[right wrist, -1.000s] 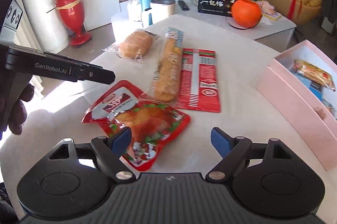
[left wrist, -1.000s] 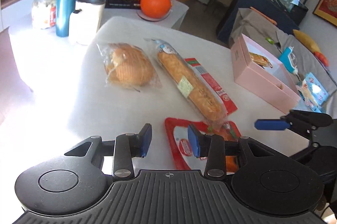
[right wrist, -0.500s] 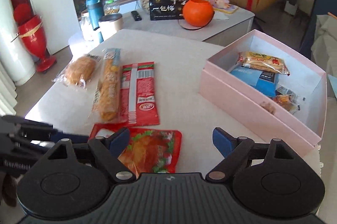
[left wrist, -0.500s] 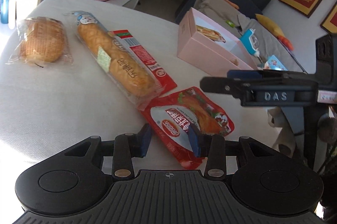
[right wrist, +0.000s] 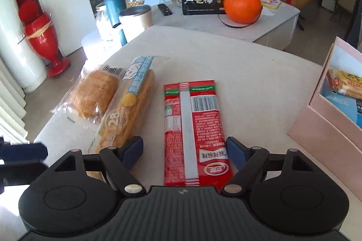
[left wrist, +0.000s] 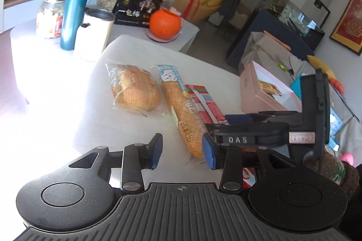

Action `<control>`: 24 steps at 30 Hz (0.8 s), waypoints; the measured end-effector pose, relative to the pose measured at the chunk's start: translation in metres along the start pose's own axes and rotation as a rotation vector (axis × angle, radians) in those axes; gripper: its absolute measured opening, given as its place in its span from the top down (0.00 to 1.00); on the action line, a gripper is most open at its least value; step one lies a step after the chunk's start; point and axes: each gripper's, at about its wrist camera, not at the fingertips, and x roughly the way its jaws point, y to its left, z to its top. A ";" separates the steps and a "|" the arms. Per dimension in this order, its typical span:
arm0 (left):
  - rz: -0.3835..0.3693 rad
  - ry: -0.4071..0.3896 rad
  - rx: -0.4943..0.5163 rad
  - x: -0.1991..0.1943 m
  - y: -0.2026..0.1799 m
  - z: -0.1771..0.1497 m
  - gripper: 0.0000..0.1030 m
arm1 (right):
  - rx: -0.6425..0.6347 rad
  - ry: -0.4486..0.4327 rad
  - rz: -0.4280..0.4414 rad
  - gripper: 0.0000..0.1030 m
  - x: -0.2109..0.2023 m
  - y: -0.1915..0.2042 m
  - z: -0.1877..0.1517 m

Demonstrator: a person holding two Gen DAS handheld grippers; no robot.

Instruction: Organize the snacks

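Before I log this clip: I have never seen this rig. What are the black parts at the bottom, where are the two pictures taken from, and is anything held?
No robot here: a person carries a hand-held claw in each hand, each with a camera looking along its fingers. The black shapes at the bottom are the claws themselves.

In the left view, the left claw hangs open over the white table, empty; the right claw crosses in from the right.

In the right view, the right claw has just been closing around the flat red packet, not yet gripping it.

Beside it lie a long bread stick and a round bun, both wrapped. The pink box on the right already holds snacks.
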 end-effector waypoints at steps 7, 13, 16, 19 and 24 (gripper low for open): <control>-0.042 0.039 0.065 0.016 -0.022 -0.012 0.59 | -0.117 0.036 -0.011 0.49 -0.039 -0.002 -0.025; -0.124 0.099 0.262 0.020 -0.072 -0.027 0.59 | -0.071 0.019 -0.114 0.50 -0.079 -0.054 -0.048; -0.183 0.169 0.313 0.025 -0.093 -0.036 0.59 | -0.032 0.029 -0.179 0.61 -0.093 -0.082 -0.064; -0.218 0.248 0.323 0.030 -0.106 -0.046 0.59 | 0.021 0.039 -0.211 0.61 -0.104 -0.105 -0.080; -0.165 0.304 0.339 0.046 -0.120 -0.057 0.59 | 0.051 0.046 -0.174 0.59 -0.114 -0.112 -0.104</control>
